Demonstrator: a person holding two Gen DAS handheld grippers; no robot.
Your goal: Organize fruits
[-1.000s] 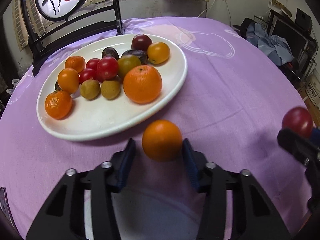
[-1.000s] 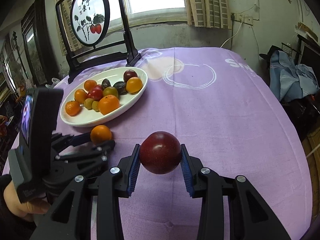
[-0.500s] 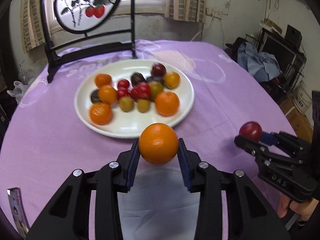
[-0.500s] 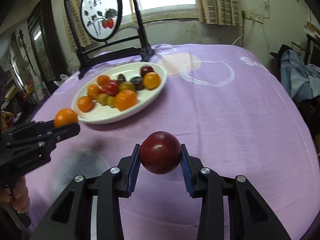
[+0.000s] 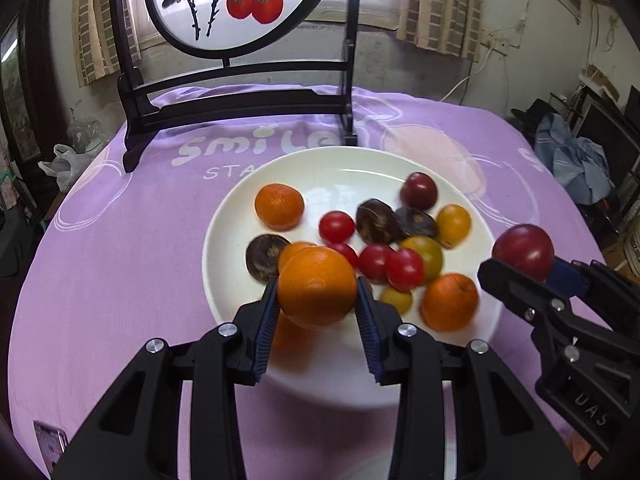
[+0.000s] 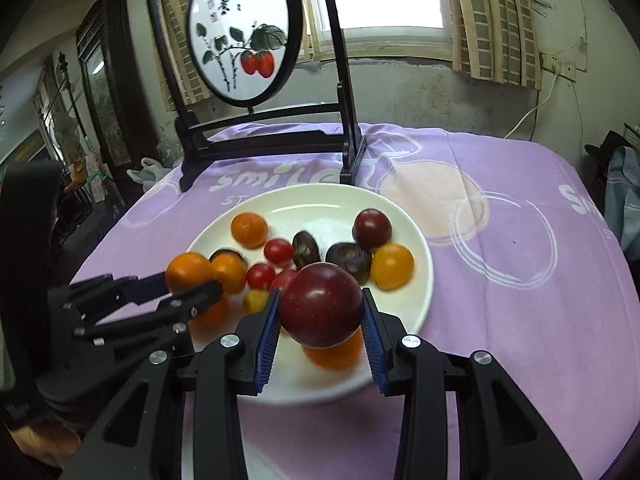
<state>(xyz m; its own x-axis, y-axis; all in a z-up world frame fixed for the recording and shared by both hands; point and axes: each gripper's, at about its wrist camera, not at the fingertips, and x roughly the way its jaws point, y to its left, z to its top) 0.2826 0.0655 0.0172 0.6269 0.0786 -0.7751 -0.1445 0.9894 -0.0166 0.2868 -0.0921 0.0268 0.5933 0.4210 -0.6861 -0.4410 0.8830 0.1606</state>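
Note:
My left gripper [image 5: 317,306] is shut on an orange [image 5: 317,286], held above the near part of the white plate [image 5: 320,172]. The right gripper [image 6: 320,312] is shut on a dark red plum [image 6: 320,310], also above the plate's near rim [image 6: 424,280]. Each gripper shows in the other's view: the right one [image 5: 532,264] with the plum [image 5: 523,251] at the plate's right edge, the left one [image 6: 188,288] with the orange [image 6: 188,271] at its left. The plate holds several oranges, cherry tomatoes, dark plums and yellow fruits.
A purple cloth [image 5: 120,240] with "Smile" lettering covers the round table. A black wooden stand with a round painted screen [image 5: 240,0] stands just behind the plate. A small card [image 5: 50,446] lies at the near left edge. Clothes and clutter [image 5: 580,168] sit off to the right.
Both grippers have travelled with their fruits from the bare cloth toward the plate and now hang over its near side. The plate looks much closer. Neither grip has changed.

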